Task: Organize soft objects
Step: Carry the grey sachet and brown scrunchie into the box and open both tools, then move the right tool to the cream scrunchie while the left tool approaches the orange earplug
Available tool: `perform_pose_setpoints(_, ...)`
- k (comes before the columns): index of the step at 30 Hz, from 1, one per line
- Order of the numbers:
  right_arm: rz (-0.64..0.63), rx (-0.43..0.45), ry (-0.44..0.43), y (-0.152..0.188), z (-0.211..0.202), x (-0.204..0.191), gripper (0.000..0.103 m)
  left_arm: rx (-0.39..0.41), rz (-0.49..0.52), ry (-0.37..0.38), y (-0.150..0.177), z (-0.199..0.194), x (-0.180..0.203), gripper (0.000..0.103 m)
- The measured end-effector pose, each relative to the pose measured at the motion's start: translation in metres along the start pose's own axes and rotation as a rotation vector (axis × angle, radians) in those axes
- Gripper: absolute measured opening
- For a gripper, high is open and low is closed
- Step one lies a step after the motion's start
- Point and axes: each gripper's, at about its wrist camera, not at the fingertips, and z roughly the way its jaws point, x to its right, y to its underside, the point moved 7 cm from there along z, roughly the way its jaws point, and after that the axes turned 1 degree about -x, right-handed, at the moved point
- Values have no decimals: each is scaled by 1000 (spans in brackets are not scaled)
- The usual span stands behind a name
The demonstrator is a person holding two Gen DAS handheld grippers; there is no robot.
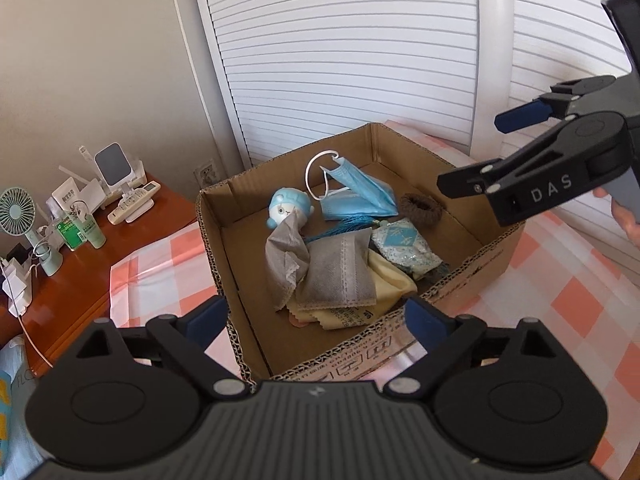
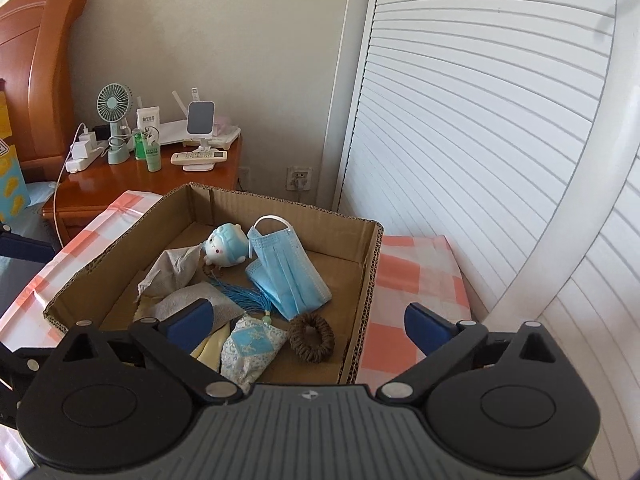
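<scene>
A box (image 1: pixel 224 248) is sitting on the checked counter (image 1: pixel 560 312), near its far edge. Inside it are lying a blue mask (image 1: pixel 356 196), grey cloths (image 1: pixel 336 272), a patterned pouch (image 1: pixel 404 244), a small doll (image 1: pixel 288 208) and a brown hair tie (image 1: pixel 422 209). Both tongs, left (image 1: pixel 316 318) and right (image 2: pixel 312 320), are hovering spread wide over the box, pinching nothing.

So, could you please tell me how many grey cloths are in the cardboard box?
2: one crumpled grey cloth beside the plush doll, one flatter atop the yellow cloth. More may be hidden underneath.
</scene>
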Motion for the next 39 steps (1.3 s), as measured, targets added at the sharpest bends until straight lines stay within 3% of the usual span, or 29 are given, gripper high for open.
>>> perform_pose_setpoints(9, 11, 30, 25, 37, -46, -13, 103, 40, -44, -3, 24, -39, 14, 98)
perform_pose_setpoints(18, 83, 25, 1, 96, -70, -25, 103, 49, -78, -39, 61, -56, 24, 98)
perform_pose_setpoints(26, 64, -74, -45, 134, -46, -46, 103, 30, -128, -58, 91, -59, 24, 98)
perform_pose_setpoints(32, 51, -113, -82, 135, -21, -64, 103, 13, -150, -5, 102, -53, 26, 98)
perform_pose_setpoints(39, 52, -143, -87, 131, 10, -78, 103, -18, -148, 6, 108, -40, 25, 98)
